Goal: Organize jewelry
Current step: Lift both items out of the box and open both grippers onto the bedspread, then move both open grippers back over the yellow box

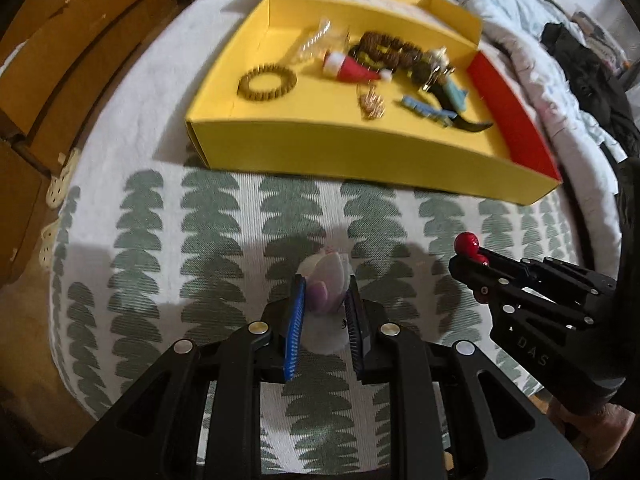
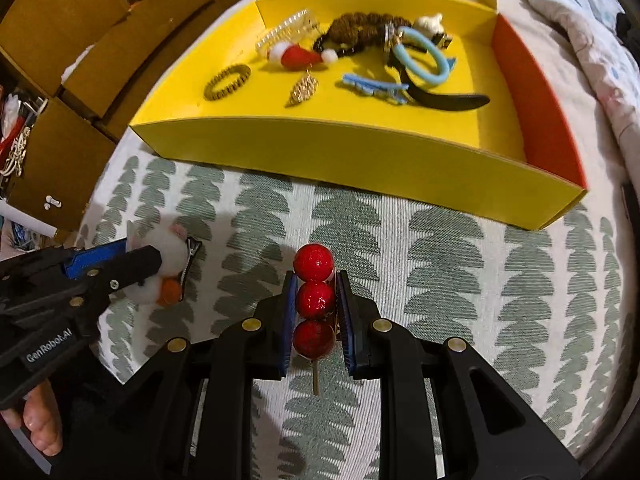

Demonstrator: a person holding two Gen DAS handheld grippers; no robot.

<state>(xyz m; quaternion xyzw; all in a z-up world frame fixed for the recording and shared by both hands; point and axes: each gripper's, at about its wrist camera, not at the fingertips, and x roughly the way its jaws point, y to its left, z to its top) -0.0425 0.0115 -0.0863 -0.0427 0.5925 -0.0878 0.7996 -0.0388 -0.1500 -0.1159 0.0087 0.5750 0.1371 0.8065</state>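
Both jaws loaded. Left gripper point(image 1: 325, 300) is clamped on a fluffy white hair clip point(image 2: 170, 268) with pinkish ears and an orange spot; its metal clip end sticks out past the jaws. Right gripper point(image 2: 316, 304) is clamped on a red three-bead pin point(image 2: 315, 300), pads pressing the middle bead, thin stick trailing back between the fingers.

Both sit over the leaf-print cloth point(image 1: 192, 240) on the near side, short of the yellow tray point(image 1: 340, 152). Whether either item touches the cloth, can't tell.

Tray already holds the rest: gold coil ring point(image 1: 267, 83) toward its left, santa-hat clip point(image 1: 352, 68) mid, brown bead bracelet point(image 1: 384, 50) behind it, blue clip point(image 2: 374, 87) and light-blue hair tie point(image 2: 420, 60) toward the right, black strap point(image 2: 448, 101) by the red right wall.

Step, as I read it: carrying the last two pieces to the tray. Next move needs both to clear the tall near wall, then release onto bare yellow floor. The near-left corner looks free for the left; near-centre for the right.
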